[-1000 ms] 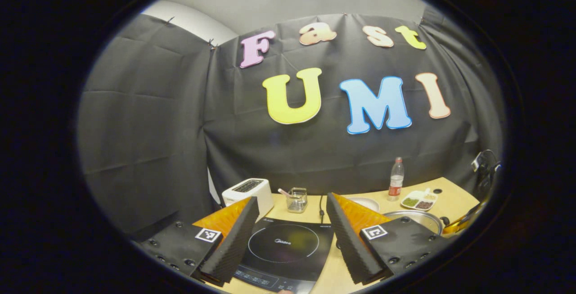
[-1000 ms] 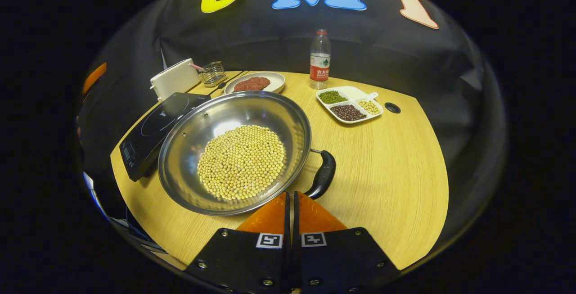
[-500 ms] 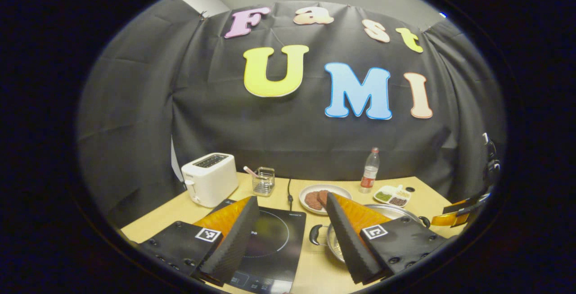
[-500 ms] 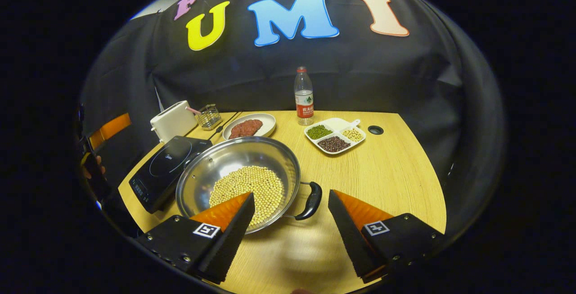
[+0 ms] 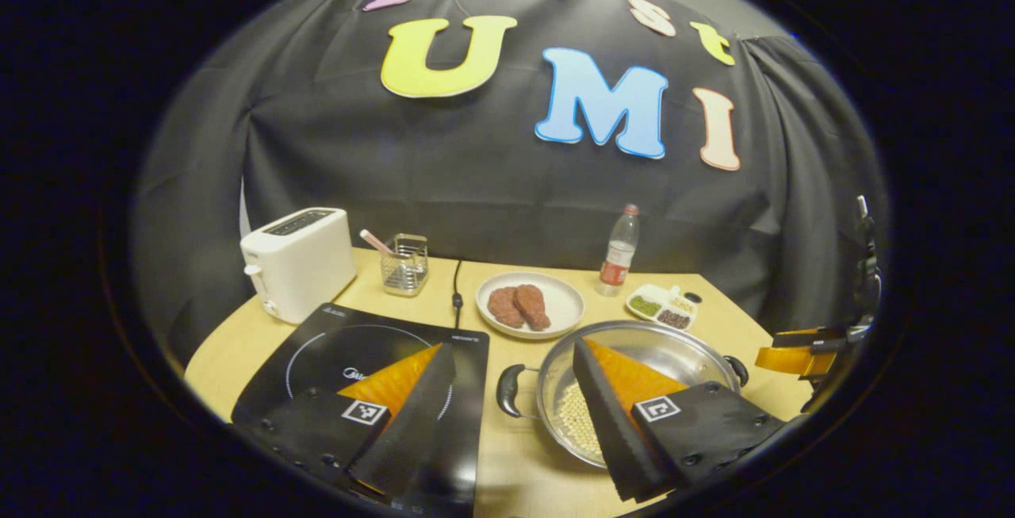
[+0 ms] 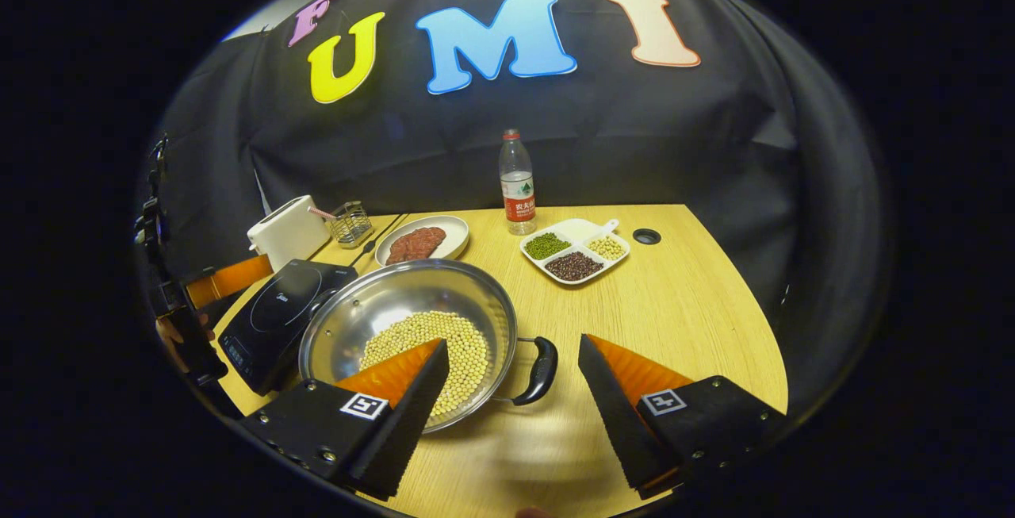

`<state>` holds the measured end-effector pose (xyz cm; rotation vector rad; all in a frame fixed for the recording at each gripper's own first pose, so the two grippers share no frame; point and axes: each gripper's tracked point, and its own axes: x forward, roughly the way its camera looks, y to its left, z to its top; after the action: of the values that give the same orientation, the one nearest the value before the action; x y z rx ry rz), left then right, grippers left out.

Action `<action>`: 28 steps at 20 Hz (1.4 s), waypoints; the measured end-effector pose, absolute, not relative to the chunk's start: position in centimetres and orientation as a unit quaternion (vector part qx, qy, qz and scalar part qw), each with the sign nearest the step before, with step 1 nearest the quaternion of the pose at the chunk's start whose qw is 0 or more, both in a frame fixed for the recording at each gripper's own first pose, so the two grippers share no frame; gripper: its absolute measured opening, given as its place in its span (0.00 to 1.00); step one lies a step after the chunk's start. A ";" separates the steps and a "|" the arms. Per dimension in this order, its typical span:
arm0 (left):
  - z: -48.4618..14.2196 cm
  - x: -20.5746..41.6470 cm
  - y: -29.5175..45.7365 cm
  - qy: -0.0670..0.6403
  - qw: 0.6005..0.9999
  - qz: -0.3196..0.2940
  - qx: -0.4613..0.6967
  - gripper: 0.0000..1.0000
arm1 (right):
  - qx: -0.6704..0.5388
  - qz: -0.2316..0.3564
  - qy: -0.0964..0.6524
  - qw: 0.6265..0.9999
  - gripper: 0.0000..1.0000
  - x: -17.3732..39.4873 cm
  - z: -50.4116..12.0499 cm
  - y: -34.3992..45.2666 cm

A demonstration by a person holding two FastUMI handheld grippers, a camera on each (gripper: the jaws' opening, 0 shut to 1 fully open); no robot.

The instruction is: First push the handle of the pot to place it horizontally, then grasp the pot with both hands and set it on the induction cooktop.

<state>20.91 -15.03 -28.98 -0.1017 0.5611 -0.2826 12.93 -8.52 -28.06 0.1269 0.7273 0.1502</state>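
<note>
Hovering above the table, left gripper (image 5: pixel 507 391) and right gripper (image 6: pixel 511 391) both gape wide, holding nothing. The shiny steel pot (image 6: pixel 408 335) of pale soybeans (image 6: pixel 432 347) sits on the wooden table (image 6: pixel 674 320), just right of the black induction cooktop (image 5: pixel 373 351); its black loop handles (image 6: pixel 539 371) point left and right. Risks, as judged: uneven two-handed lift tips beans out; a pad slipping off the curved handle drops one side; the rim may clip the cooktop edge.

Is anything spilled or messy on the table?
Nothing stands out. The beans all sit inside the pot, which stands flat on the table beside the cooktop. The meat stays on its plate.
</note>
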 end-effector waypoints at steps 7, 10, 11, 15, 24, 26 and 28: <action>-34.8 22.6 -17.0 0.344 0.926 -0.150 -0.045 0.98 | 0.075 0.061 0.364 0.927 1.00 14.4 -29.6 -8.6; -36.9 23.0 -17.2 0.368 0.916 -0.151 -0.044 0.98 | 0.081 0.057 0.371 0.923 1.00 14.7 -30.3 -8.6; -37.5 23.1 -17.2 0.375 0.914 -0.150 -0.043 0.98 | 0.082 0.058 0.374 0.922 1.00 14.8 -30.6 -8.6; -39.6 22.9 -17.7 0.406 0.901 -0.145 -0.041 0.98 | 0.078 0.058 0.387 0.917 1.00 15.1 -31.8 -8.6; -40.4 23.4 -18.8 0.417 0.898 -0.133 -0.039 0.87 | 0.086 0.052 0.413 0.905 1.00 15.3 -33.3 -8.8; -40.6 23.5 -18.4 0.421 0.897 -0.132 -0.031 0.82 | 0.086 0.054 0.419 0.902 1.00 15.1 -33.7 -8.7; -40.8 23.6 -18.5 0.424 0.896 -0.132 -0.024 0.75 | 0.093 0.053 0.422 0.900 1.00 15.2 -34.0 -8.6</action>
<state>23.59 -18.47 -40.75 -0.0490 0.8780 -0.2728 15.24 -8.57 -34.04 0.1927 0.8740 0.1101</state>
